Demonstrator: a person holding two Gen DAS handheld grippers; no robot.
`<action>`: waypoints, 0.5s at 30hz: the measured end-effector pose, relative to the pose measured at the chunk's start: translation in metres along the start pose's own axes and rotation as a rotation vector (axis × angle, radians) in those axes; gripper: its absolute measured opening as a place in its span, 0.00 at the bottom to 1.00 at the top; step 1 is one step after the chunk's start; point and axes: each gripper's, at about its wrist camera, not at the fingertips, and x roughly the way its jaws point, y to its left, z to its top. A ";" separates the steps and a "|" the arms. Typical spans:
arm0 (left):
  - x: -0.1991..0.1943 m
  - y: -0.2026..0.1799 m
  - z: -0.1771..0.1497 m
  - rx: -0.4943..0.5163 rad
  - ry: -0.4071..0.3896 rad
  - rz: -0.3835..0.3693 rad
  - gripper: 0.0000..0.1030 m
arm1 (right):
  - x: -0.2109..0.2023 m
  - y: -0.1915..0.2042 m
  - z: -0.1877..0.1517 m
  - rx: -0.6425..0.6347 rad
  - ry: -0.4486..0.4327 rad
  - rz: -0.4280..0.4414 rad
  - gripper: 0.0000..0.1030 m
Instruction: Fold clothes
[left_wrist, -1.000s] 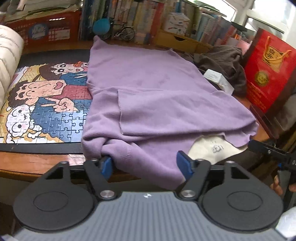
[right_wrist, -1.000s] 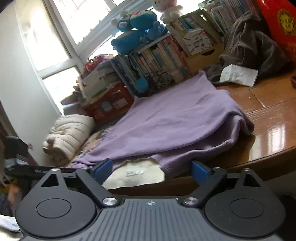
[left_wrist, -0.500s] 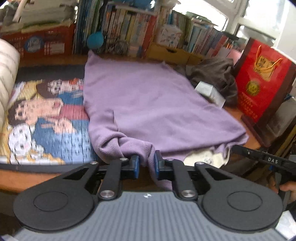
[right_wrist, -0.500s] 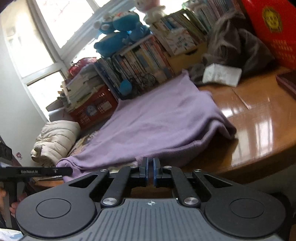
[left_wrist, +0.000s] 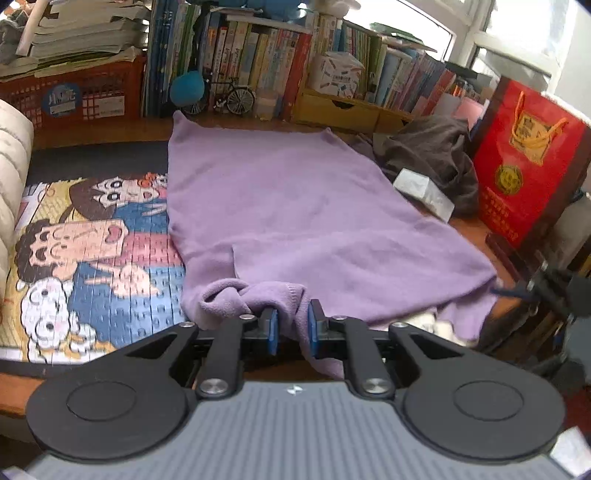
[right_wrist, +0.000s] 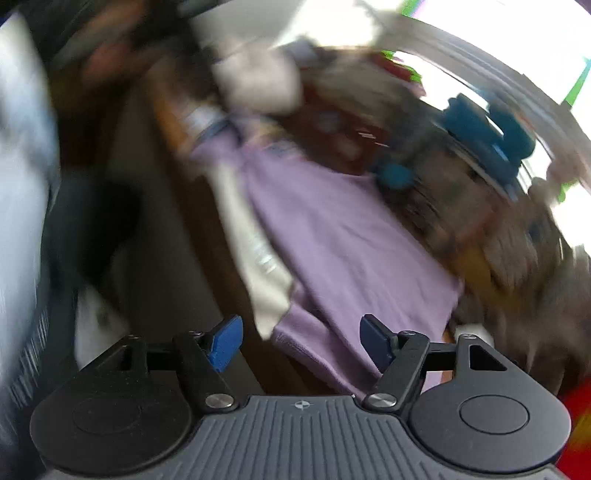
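purple sweater (left_wrist: 306, 218) spread flat over wooden table (left_wrist: 476, 229), partly over cartoon jigsaw puzzle (left_wrist: 92, 258) at its left edge. near hem bunched up, a fold of it pinched between blue pads (left_wrist: 272, 328) of left gripper (left_wrist: 291, 328), jaws nearly together with knit cloth filling the gap. cream cloth (left_wrist: 428, 321) peeking from under the near right corner. dark brown garment (left_wrist: 436, 155) heaped beside tissue pack (left_wrist: 424, 192), red gift bag (left_wrist: 524, 162) at far right, books (left_wrist: 258, 66) lined along the back. right wrist view heavily blurred and tilted: right gripper (right_wrist: 301, 345) spread wide, gripping nothing, sweater corner lying beyond and between its fingers.
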 end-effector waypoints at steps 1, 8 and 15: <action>0.000 0.001 0.004 -0.004 -0.004 -0.004 0.17 | 0.005 0.001 0.000 -0.039 0.013 0.009 0.69; 0.003 0.004 0.009 0.010 0.003 0.001 0.18 | 0.030 -0.018 -0.004 0.038 0.114 0.128 0.34; 0.002 0.010 0.007 -0.014 -0.003 -0.004 0.19 | 0.015 -0.028 0.002 0.210 0.103 0.090 0.15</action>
